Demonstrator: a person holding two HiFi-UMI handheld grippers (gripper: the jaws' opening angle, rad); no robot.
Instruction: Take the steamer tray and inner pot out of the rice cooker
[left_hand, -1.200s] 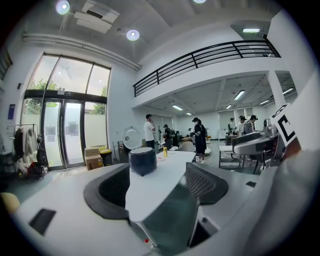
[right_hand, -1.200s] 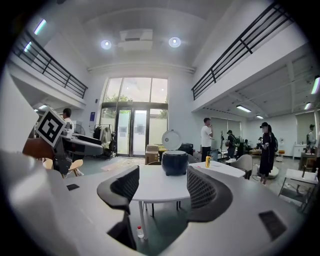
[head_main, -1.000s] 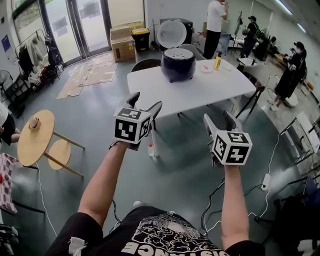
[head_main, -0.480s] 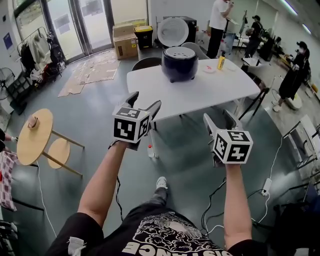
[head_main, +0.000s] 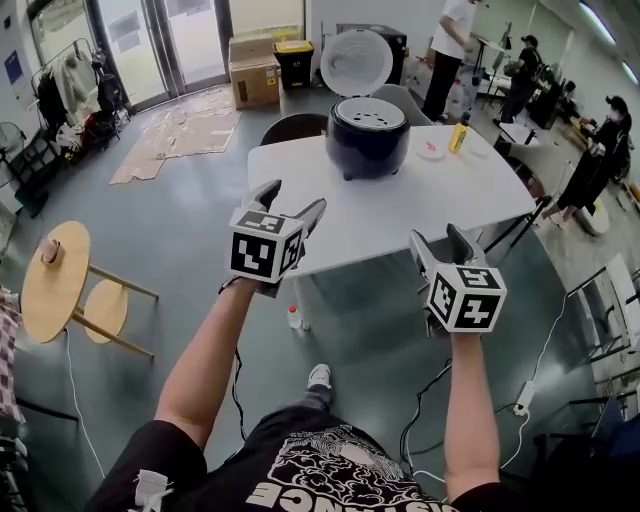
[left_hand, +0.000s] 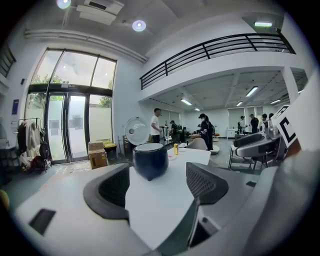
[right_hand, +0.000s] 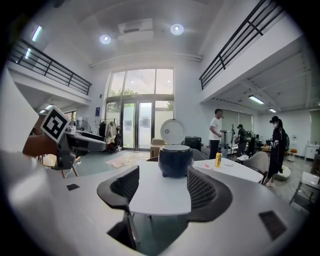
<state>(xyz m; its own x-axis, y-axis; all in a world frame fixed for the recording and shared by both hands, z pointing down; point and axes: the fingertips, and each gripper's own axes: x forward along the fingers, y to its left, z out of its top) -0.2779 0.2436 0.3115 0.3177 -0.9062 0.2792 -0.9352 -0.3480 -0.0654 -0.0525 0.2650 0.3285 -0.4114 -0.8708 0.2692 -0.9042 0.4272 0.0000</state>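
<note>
The dark blue rice cooker (head_main: 367, 140) stands on the far side of the white table (head_main: 420, 200), with its round white lid (head_main: 355, 62) swung up behind it. A white perforated steamer tray (head_main: 368, 112) sits in its top; the inner pot is hidden beneath. Both grippers are held in the air short of the table's near edge, well away from the cooker. My left gripper (head_main: 292, 200) is open and empty, and so is my right gripper (head_main: 437, 238). The cooker (left_hand: 150, 160) shows between the left jaws (left_hand: 157, 182), and the cooker (right_hand: 175, 160) also shows beyond the right jaws (right_hand: 160, 187).
A yellow bottle (head_main: 459, 137) and a small plate (head_main: 432, 150) lie on the table right of the cooker. A dark chair (head_main: 298, 128) is tucked in behind the table. A round wooden table (head_main: 55, 280) stands at the left. People stand at the back right.
The person has stepped toward the table, so the cooker and table sit nearer and larger in view. Both grippers stay open and empty.
</note>
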